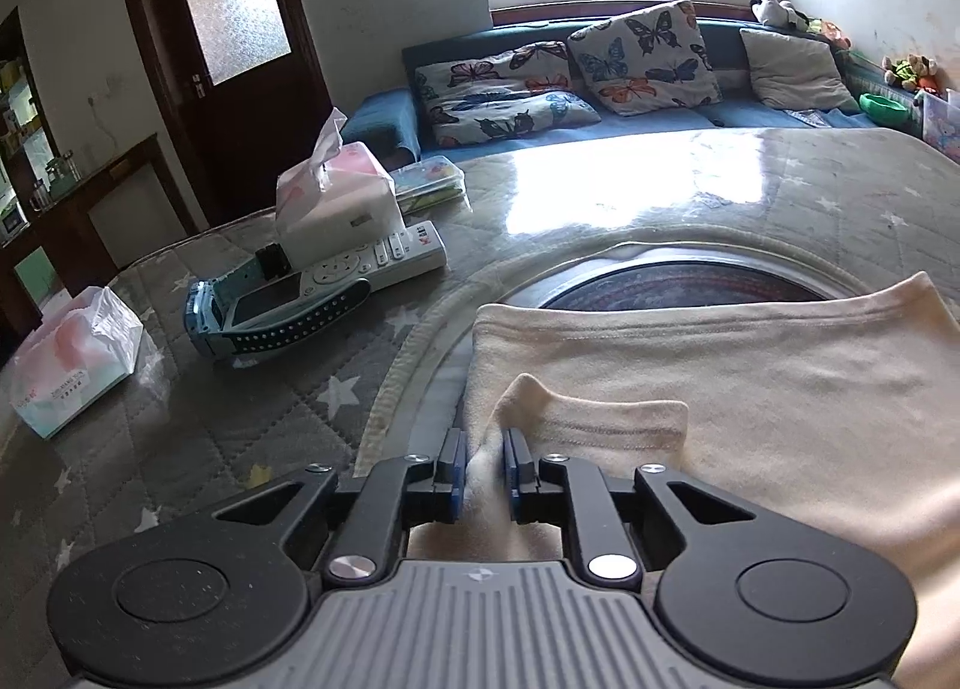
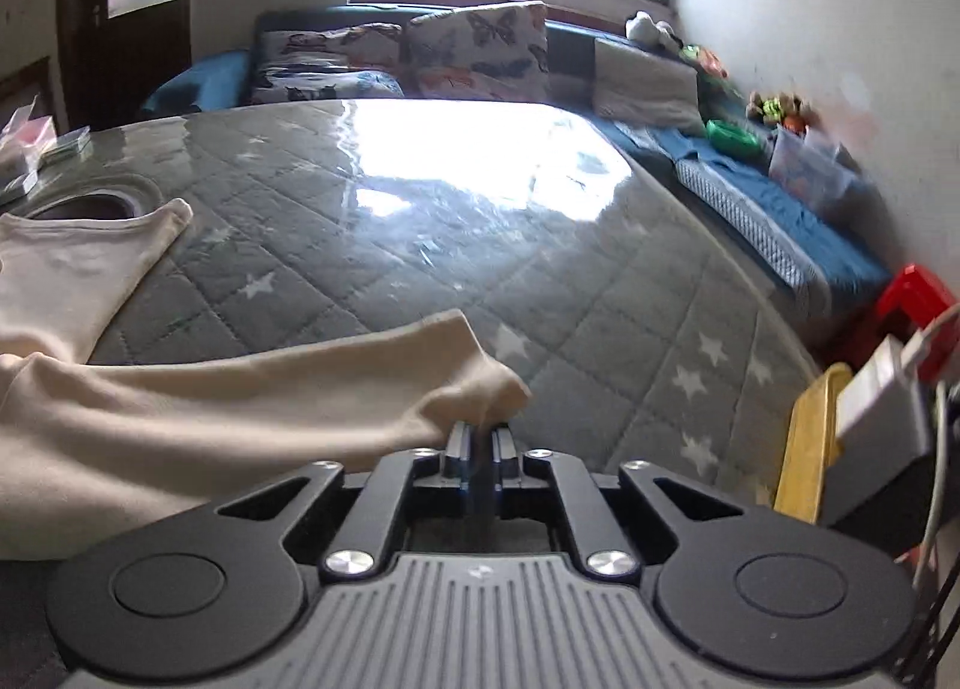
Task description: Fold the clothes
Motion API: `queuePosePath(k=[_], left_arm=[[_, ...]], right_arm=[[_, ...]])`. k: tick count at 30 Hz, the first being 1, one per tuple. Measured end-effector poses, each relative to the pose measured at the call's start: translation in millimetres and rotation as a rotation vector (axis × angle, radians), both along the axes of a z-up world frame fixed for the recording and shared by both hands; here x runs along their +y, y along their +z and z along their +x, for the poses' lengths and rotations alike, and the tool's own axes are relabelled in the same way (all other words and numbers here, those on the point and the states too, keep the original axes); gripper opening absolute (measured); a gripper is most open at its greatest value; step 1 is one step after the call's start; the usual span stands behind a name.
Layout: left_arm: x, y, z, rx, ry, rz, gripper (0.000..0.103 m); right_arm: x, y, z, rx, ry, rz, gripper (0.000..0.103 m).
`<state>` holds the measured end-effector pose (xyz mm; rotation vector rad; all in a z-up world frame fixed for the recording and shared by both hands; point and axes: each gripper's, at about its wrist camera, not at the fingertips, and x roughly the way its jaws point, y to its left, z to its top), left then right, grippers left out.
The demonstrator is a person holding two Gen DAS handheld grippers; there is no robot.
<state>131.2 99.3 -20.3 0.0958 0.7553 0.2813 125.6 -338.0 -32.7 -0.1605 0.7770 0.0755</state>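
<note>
A cream garment (image 1: 750, 401) lies spread on the table with a grey quilted star cover (image 1: 210, 431) under a glossy sheet. My left gripper (image 1: 486, 449) is at the garment's near left edge, shut on a raised fold of cloth that fills the narrow gap between its blue pads. In the right wrist view the same cream garment (image 2: 180, 407) stretches in from the left. My right gripper (image 2: 482, 437) is shut on its pulled-out corner, held just above the star cover (image 2: 600, 299). The view is slightly blurred.
Left of the garment lie a white remote (image 1: 372, 263), a blue-strapped watch (image 1: 270, 305) and two tissue packs (image 1: 336, 197) (image 1: 72, 365). A sofa with butterfly pillows (image 1: 600, 71) stands behind the table. A yellow board (image 2: 810, 437) and a white box (image 2: 882, 401) are at the right edge.
</note>
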Motion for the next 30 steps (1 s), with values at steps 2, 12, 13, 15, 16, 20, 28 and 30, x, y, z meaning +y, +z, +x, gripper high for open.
queuePosePath(k=[2,12,13,15,16,20,28,30], left_arm=[[-4.3,8.2,-13.2,-0.020,-0.032,0.006,0.016],[-86.8,30.4,-100.4,-0.011,-0.468,-0.164,0.016],[-98.1,29.8,-107.3,-0.007,-0.522,-0.182,0.016],[-114.3,27.8,-116.7,0.007,-0.611,-0.207,0.016],[-122.2,26.8,-121.2,0.015,-0.655,-0.219,0.016],[-138.7,17.7,-127.4,0.038,-0.727,-0.222,0.016],[-143.2,-0.5,-132.8,0.125,-0.760,-0.268,0.013],[-144.5,0.0,-139.4,0.141,-0.789,-0.287,0.013]], right_arm=[[-1.3,1.1,-2.6,-0.014,-0.006,0.007,0.016],[1.9,1.2,9.2,-0.018,0.016,0.035,0.042],[-0.1,-1.1,12.2,-0.008,0.009,0.046,0.042],[-6.0,-5.5,16.1,-0.001,-0.007,0.082,0.041],[-8.3,-6.8,16.7,0.001,-0.010,0.097,0.040],[-9.9,-5.9,13.4,0.013,0.005,0.093,0.030],[-9.8,-3.8,-5.0,0.019,-0.019,-0.039,0.029],[-9.4,-3.1,-10.1,0.030,-0.023,-0.089,0.029]])
